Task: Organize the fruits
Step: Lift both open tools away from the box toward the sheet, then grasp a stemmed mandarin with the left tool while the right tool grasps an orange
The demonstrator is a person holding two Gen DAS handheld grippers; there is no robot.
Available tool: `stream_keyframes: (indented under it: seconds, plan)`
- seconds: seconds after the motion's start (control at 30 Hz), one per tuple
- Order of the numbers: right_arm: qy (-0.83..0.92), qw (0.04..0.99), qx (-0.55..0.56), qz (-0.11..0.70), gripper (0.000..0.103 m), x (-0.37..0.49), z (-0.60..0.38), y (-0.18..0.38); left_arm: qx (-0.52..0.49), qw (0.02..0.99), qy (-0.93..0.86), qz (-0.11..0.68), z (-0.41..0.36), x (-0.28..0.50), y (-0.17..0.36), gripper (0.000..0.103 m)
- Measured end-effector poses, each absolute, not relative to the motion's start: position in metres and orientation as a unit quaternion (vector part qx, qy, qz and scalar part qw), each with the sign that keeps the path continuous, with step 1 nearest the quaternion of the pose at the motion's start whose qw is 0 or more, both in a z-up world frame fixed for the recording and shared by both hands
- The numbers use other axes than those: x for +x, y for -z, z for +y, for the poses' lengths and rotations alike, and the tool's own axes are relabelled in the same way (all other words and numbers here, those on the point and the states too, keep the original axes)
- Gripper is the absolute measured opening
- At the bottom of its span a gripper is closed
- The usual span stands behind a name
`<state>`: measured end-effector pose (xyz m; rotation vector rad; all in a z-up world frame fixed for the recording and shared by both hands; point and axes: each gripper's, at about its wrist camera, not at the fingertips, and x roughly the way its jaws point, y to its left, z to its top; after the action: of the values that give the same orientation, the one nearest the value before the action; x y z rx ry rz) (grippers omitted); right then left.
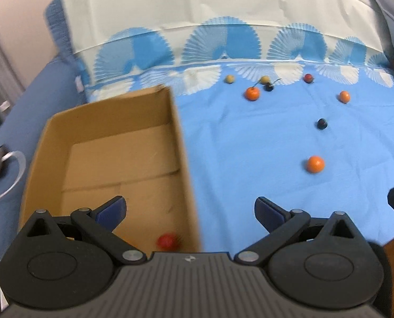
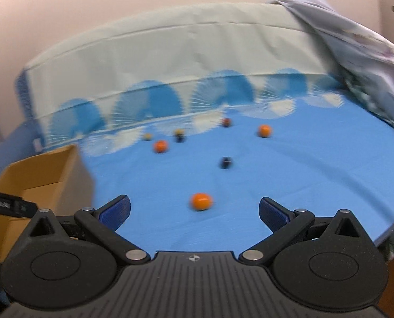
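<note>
Both grippers, left (image 1: 190, 208) and right (image 2: 194, 209), gape empty; a red fruit (image 1: 166, 241) lies in the cardboard box (image 1: 104, 111) at lower centre, an orange (image 2: 200, 201) mid-frame.

Black grippers, blue-padded jaws, silver screws

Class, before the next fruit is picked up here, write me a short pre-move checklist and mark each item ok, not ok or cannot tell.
1. Right gripper open and empty: ok.
2. Nearest orange fruit lined up between the right gripper's fingers: ok, though the view is blurred.
3. Left gripper open and empty: ok.
4. Cardboard box open, with room: ok; only one red fruit is inside.
5. Path to the orange fruit free of other fruit: ok.
6. Height of the right gripper above the blue sheet: cannot tell.
</note>
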<state>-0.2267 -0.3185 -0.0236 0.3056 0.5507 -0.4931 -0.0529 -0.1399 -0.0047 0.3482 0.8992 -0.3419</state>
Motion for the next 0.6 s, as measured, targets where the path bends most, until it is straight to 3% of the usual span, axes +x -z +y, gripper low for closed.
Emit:
stream_keyframes:
  seconds: [0.27, 0.6]
  plan:
    - [0.289, 0.899, 0.165, 0.286, 0.102, -0.18, -0.408, 0.07, 0.166, 0.868, 0.205, 0.421, -0.24, 0.029, 0.048, 0.103]
    - [0.317, 0.896, 0.15, 0.271, 0.102, -0.045, -0.542, 0.127, 0.17, 0.872, 0.202, 0.411, -0.351, 0.16, 0.119, 0.103]
